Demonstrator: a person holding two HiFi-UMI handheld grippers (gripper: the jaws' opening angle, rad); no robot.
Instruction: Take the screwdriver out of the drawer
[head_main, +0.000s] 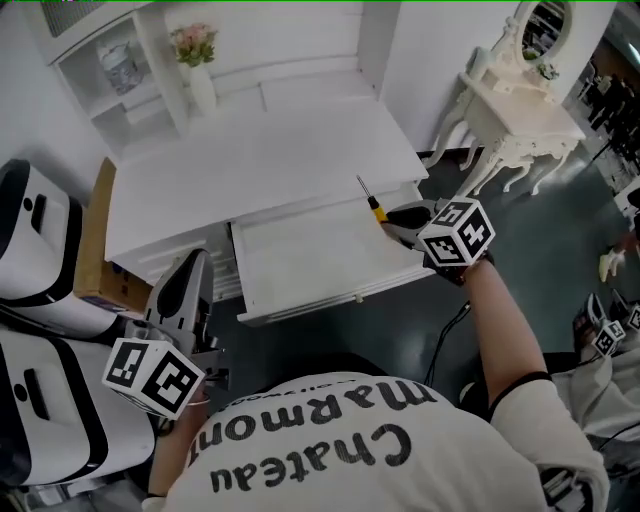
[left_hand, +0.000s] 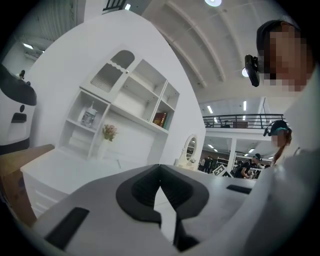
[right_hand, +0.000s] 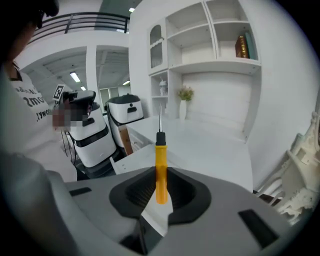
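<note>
The screwdriver (head_main: 374, 205) has a yellow handle and a thin metal shaft, and it hangs above the right end of the open white drawer (head_main: 300, 290). My right gripper (head_main: 398, 215) is shut on the handle. In the right gripper view the screwdriver (right_hand: 160, 165) stands upright between the dark pads of my right gripper (right_hand: 160, 174), shaft pointing away. My left gripper (head_main: 190, 268) is low at the left, off the drawer's left end. In its own view my left gripper (left_hand: 160, 167) has its tips together with nothing between them.
The drawer sticks out from a white desk (head_main: 260, 160) with a flower vase (head_main: 197, 62) and shelves at the back. A cardboard box (head_main: 95, 240) and white machines (head_main: 30, 250) stand to the left. An ornate white dressing table (head_main: 520, 125) stands at the right.
</note>
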